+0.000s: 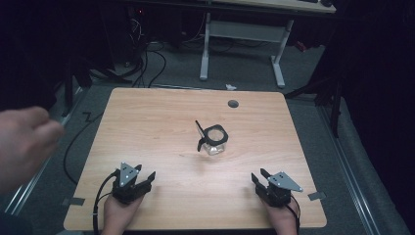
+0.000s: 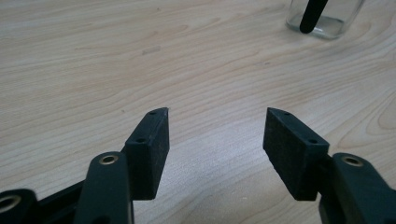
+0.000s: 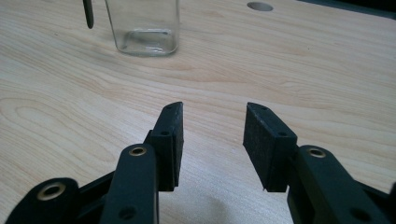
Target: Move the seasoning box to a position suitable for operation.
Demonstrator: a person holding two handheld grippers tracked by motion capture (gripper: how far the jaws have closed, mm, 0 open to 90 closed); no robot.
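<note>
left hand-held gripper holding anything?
No. In the left gripper view the left hand-held gripper has its jaws apart over bare table.

Wooden table (image 1: 161,127) seen from above. A clear glass jar (image 1: 214,142) with a black rim and black handle stands near the centre, a round grommet hole (image 1: 233,103) beyond it. The left gripper (image 1: 142,182) and right gripper (image 1: 259,177) rest near the front edge, jaws parted, well apart. A blurred hand (image 1: 24,142) enters at left.
</note>
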